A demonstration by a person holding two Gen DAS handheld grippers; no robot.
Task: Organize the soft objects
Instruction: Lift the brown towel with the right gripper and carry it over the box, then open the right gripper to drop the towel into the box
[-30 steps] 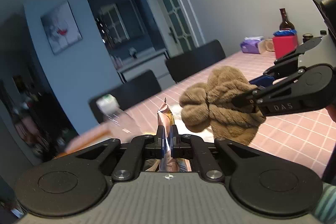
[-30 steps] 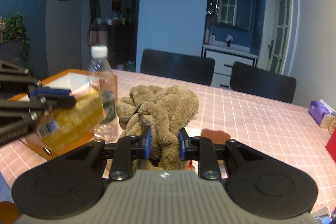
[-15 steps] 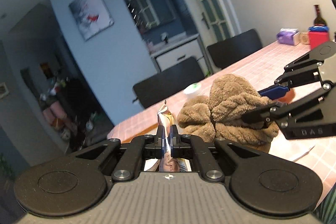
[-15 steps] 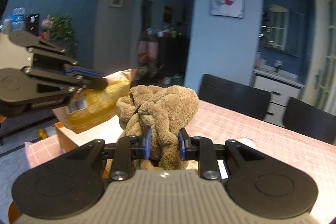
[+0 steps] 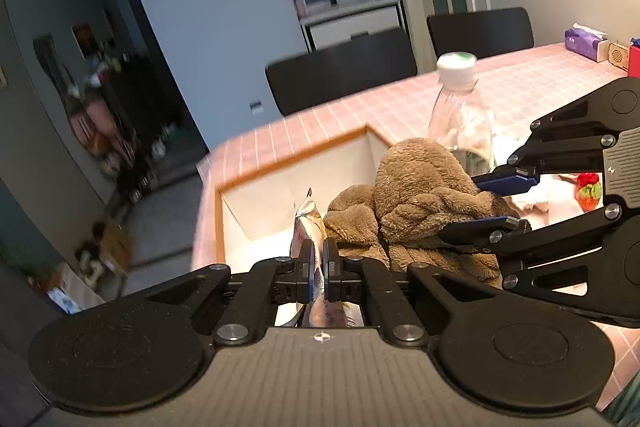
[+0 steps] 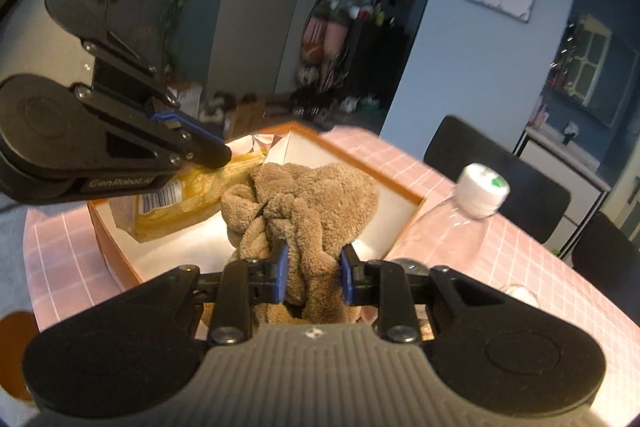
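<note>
I hold the brown towel (image 6: 300, 203) clenched in my right gripper (image 6: 312, 277) above the open box (image 6: 400, 223), the left gripper (image 5: 318, 267) pinching a yellow snack bag (image 6: 188, 203) beside it (both hang over the box's white floor, straight below).

Your left gripper (image 5: 318, 263) and right gripper (image 6: 313, 271) are matte black, with round pivot discs, silver screws, ribbed grey bases and blue-edged fingers (image 6: 281, 269).
</note>
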